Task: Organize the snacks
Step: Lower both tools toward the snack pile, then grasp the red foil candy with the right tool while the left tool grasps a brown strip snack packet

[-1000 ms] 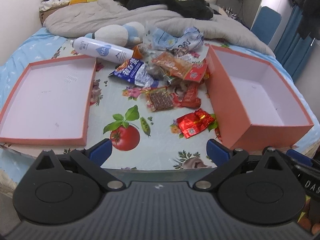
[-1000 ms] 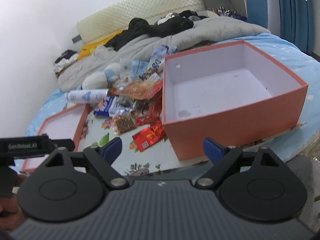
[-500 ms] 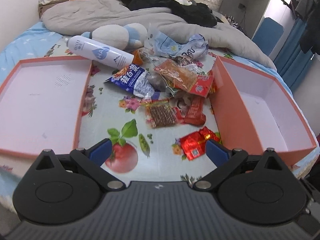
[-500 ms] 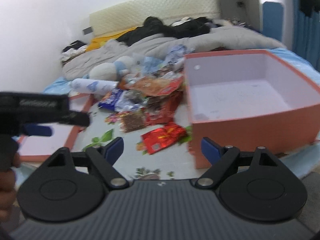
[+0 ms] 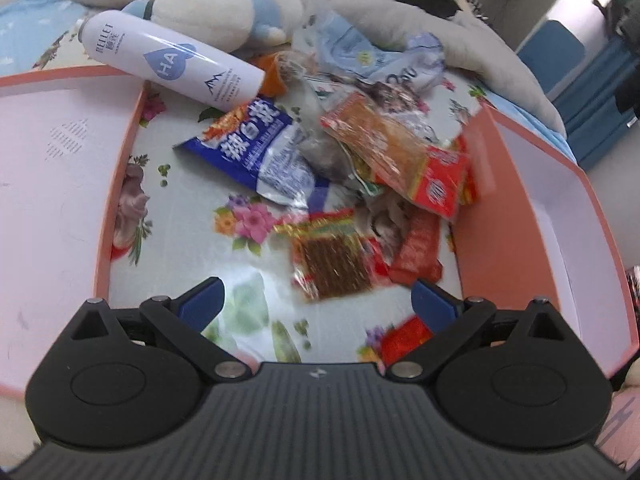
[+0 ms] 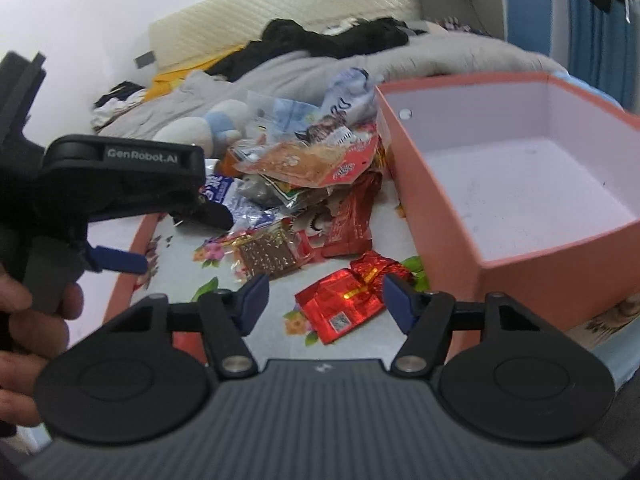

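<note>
A pile of snack packets lies on the floral bedsheet between a salmon box lid (image 5: pixel 52 184) and an open salmon box (image 5: pixel 560 216). It includes a blue packet (image 5: pixel 256 148), an orange-red packet (image 5: pixel 400 152), a brown-windowed packet (image 5: pixel 332 264) and a red foil packet (image 6: pixel 352 296). My left gripper (image 5: pixel 316 304) is open and empty, just above the brown-windowed packet. My right gripper (image 6: pixel 324 300) is open and empty over the red foil packet. The left gripper also shows from the side in the right wrist view (image 6: pixel 120 260).
A white spray bottle (image 5: pixel 172 64) and a plush toy (image 5: pixel 224 12) lie behind the pile. A grey duvet (image 6: pixel 360 64) and dark clothes cover the far bed. The box (image 6: pixel 532 184) interior is bare in the right wrist view.
Both grippers have moved forward and down toward the snack pile. The left gripper has come into the right wrist view from the left.
</note>
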`<state>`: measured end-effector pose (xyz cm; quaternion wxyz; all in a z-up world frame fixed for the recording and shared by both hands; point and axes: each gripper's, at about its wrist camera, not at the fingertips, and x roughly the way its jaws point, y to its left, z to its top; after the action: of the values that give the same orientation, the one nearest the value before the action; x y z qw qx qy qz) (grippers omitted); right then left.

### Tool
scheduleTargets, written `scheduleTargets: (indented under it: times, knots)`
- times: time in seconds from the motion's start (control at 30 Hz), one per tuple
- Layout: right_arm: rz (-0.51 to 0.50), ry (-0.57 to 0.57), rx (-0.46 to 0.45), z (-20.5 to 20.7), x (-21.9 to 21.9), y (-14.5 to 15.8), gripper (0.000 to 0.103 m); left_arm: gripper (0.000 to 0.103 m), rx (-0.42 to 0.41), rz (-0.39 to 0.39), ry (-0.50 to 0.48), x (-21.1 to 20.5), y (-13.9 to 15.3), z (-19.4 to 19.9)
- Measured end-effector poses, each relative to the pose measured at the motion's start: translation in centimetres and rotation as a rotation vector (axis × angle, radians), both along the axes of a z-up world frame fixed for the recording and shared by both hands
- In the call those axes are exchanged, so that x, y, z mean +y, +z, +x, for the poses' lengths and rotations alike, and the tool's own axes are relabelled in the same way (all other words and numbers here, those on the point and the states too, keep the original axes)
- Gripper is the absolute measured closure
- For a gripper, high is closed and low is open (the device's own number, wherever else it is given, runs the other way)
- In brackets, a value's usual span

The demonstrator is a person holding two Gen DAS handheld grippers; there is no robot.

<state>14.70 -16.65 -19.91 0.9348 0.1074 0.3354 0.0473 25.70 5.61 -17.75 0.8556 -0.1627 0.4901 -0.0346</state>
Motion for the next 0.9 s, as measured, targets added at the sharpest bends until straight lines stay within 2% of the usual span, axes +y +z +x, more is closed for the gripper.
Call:
scheduleTargets:
  times: [0.07,0.13,0.23,0.47,0.67,0.73,0.9]
  knots:
    - [0.064,-0.037,-0.006,0.3,0.0,0.6,0.037,0.002,0.007,-0.018,0.001,0.7,-0.1,1.2]
    - [0.059,-0.074,-0.037,0.7,0.6,1.2,0.037,0.002,0.016,-0.031,0.007,1.3,-0.4,2.2]
    - [0.060,-0.129,-0.025,2.0,1.4,0.7,0.037,0.002,0.055,-0.074,0.011,2.2,-1.5,3.7]
    - [-0.054,-0.251,-0.009,3.9,2.5,-2.5,0.037,0.002,0.126,-0.141,-0.023,2.2,-5.0,5.4]
    - [-0.116,-0.307,0.007,4.1,3.1,-4.2,0.037,0.002,0.129,-0.126,-0.051,0.8,-6.6,5.8]
    - [-0.120,-0.322,0.030,4.3,3.4,-4.5,0.031,0.002,0.110,-0.095,-0.079,0.0,-6.5,5.9]
    - [-0.099,-0.382,0.065,4.8,3.3,-4.9,0.030,0.002,0.087,-0.035,-0.121,-1.3,-6.0,6.3]
